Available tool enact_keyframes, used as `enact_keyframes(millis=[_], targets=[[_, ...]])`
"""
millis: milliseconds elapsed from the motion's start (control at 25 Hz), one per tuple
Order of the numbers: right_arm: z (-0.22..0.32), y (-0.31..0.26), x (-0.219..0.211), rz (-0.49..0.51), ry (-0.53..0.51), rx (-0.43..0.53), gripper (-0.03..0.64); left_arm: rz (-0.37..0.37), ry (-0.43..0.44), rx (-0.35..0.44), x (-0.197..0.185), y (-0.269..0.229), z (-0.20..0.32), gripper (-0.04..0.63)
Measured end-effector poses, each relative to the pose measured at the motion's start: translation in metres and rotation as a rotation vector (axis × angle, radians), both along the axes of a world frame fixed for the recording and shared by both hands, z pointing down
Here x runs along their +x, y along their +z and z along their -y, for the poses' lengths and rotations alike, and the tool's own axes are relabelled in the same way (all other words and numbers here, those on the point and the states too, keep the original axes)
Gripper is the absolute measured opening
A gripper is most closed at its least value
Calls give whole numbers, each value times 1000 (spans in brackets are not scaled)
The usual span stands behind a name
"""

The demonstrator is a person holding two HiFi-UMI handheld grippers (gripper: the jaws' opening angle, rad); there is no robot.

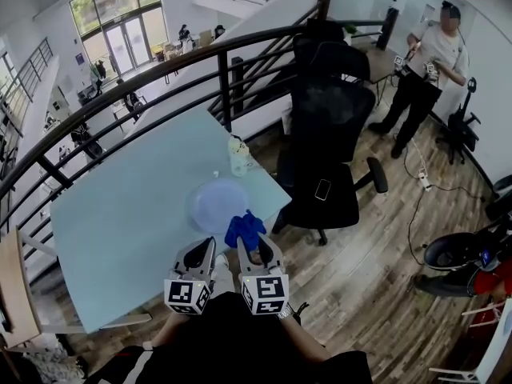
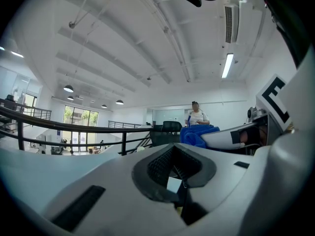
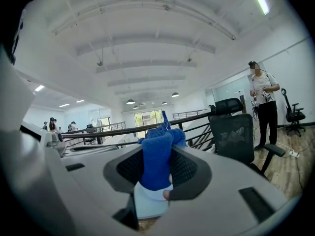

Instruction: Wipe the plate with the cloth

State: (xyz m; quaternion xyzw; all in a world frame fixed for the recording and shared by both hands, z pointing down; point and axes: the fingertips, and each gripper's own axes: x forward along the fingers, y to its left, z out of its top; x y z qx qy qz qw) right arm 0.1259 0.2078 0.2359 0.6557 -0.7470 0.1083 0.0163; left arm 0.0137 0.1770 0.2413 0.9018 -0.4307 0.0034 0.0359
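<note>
The cloth (image 3: 156,163), blue and bunched, is clamped between the jaws of the right gripper (image 3: 158,177). In the right gripper view it fills the gap between the two pads and bulges up past the tips. In the head view it sticks out ahead of those jaws and hangs at the near edge of the plate (image 1: 216,205); I cannot tell whether it touches the plate.

The plate is pale and round. It lies on the table (image 1: 120,214) just ahead of both pairs of jaws, slightly left of the right gripper's tips and slightly right of the left gripper's.

The left gripper (image 1: 202,250) is just beside the right one, on its left, with its tips near the plate's near rim. In the left gripper view its jaws stand almost together, with only a thin slit showing and nothing between them. To the right of those jaws the same view shows the cloth, with a white finger of the right gripper under it.

Farther ahead of the jaws, past the plate, a cup (image 1: 238,157) stands near the table's far edge. A black chair (image 1: 330,134) stands ahead and to the right of the right jaws, off the table's corner. A dark railing (image 1: 144,82) curves round behind the table. Well away to the far right a person (image 1: 428,58) stands on the wood floor (image 1: 384,254)
</note>
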Motion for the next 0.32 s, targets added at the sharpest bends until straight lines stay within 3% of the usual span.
enact_keyframes(millis=[320], targets=[[7,-5,-17,-12,-69,-21,120,9,-43,-11,-10,-6,1,1]])
